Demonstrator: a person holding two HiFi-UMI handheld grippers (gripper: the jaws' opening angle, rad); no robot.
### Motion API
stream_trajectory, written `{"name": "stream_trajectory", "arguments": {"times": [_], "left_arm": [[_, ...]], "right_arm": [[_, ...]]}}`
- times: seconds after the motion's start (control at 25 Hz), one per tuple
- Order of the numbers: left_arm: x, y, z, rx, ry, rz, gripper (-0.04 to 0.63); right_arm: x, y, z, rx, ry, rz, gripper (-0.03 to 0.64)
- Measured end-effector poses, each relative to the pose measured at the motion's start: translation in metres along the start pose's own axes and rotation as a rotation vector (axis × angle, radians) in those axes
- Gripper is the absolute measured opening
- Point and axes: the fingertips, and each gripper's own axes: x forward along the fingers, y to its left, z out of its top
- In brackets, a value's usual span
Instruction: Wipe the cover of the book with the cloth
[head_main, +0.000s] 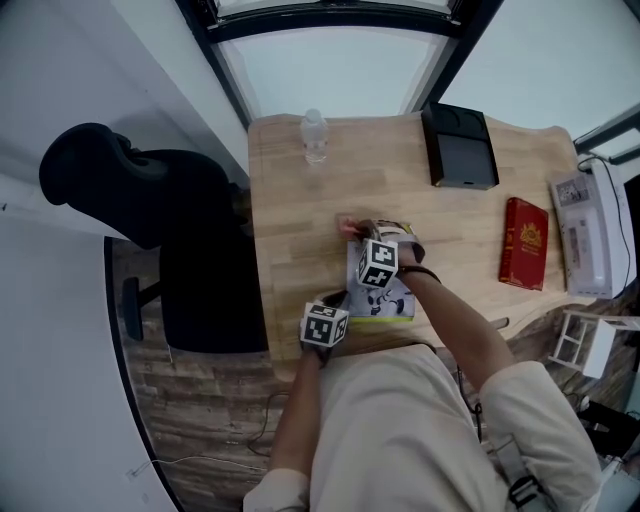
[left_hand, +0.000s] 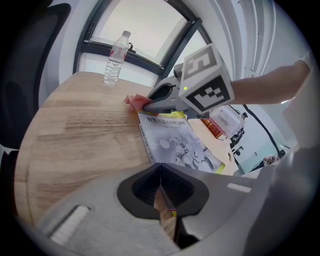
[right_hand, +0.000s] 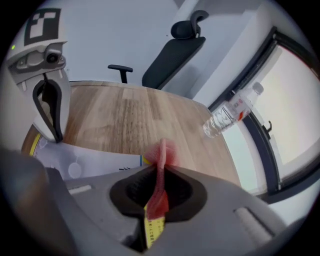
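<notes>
Cloth (right_hand: 161, 154) is sitting pinched in the right gripper (right_hand: 159, 174) at the far edge of the book (left_hand: 176, 146); left gripper (left_hand: 160, 172), jaws pressed together, is sitting at its near corner, so wiping risks dragging a loose book

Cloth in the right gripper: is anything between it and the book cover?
Nothing visible. The cloth, clamped in the right gripper, sits at the far edge of the book; the left gripper is only at the near corner.
</notes>
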Motion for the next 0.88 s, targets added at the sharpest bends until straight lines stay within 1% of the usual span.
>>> {"name": "stream_trajectory", "arguments": {"times": [0.08, 0.12, 0.24, 0.36, 0.52, 0.64, 0.88], "left_arm": [[-0.001, 0.001, 0.001, 0.005, 0.000, 0.002, 0.008], [-0.001, 0.001, 0.000, 0.006, 0.000, 0.001, 0.008], [-0.001, 0.002, -0.001, -0.003, -0.003, 0.000, 0.008], [-0.008, 0.012, -0.002, -0.030, -0.021, 0.027, 0.006], [-0.020, 0.021, 0.002, -0.057, -0.065, 0.064, 0.006], [-0.024, 0.024, 0.003, -0.048, -0.076, 0.084, 0.006], [-0.032, 0.018, 0.004, -0.003, -0.091, 0.089, 0.006]], "right_arm": [[-0.002, 0.011, 0.004, -0.060, -0.019, -0.013, 0.032], [-0.004, 0.016, 0.005, -0.069, -0.027, -0.012, 0.029], [-0.011, 0.031, 0.004, -0.061, -0.040, 0.018, 0.029], [-0.017, 0.048, 0.004, -0.092, -0.043, 0.045, 0.029], [-0.027, 0.065, 0.002, -0.097, -0.043, 0.042, 0.029], [-0.034, 0.079, 0.001, -0.112, -0.040, 0.032, 0.029], [-0.051, 0.132, 0.002, -0.070, -0.060, 0.099, 0.029]]}}
